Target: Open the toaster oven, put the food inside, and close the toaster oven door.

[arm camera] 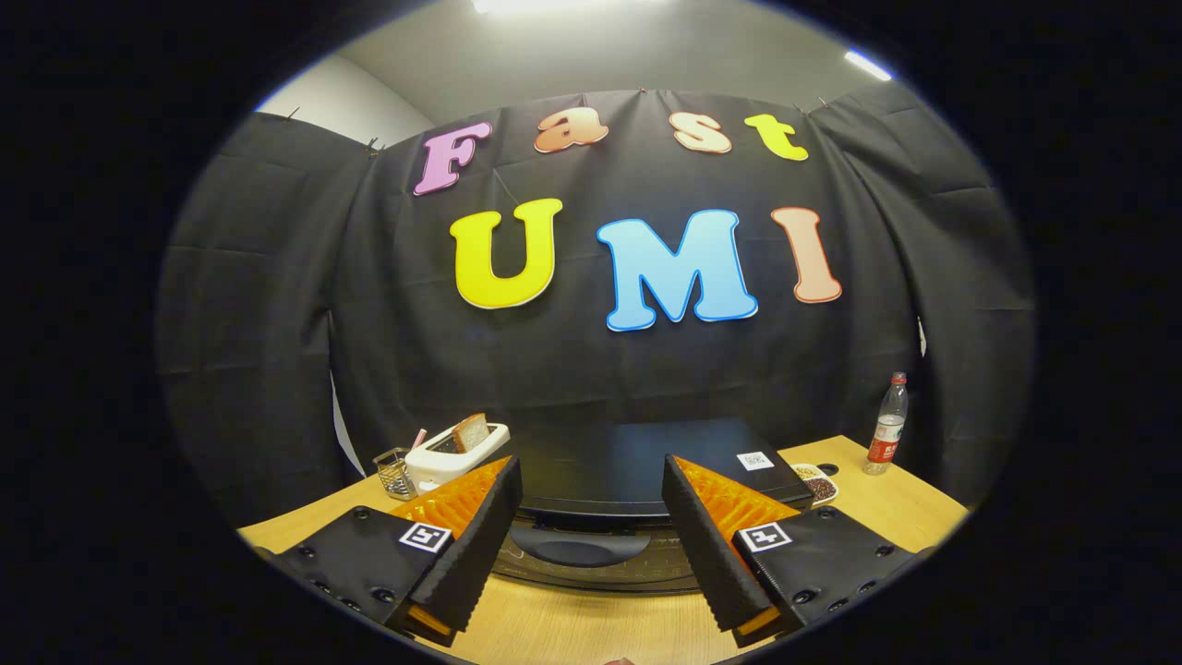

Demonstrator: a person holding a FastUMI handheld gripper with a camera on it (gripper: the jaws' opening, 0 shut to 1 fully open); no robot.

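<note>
Hand-held gripper (pixel 591 476) open above one toaster oven (pixel 637 471), door handle (pixel 577 547) between fingers; one bottle (pixel 887 425).

We see through one fisheye camera riding on the gripper (pixel 591 476), looking forward and slightly down along its spread jaws. It sits close above the desk (pixel 591 628), facing the toaster oven (pixel 637 471) just ahead and the booth's black cloth wall (pixel 277 305) beyond.
</note>
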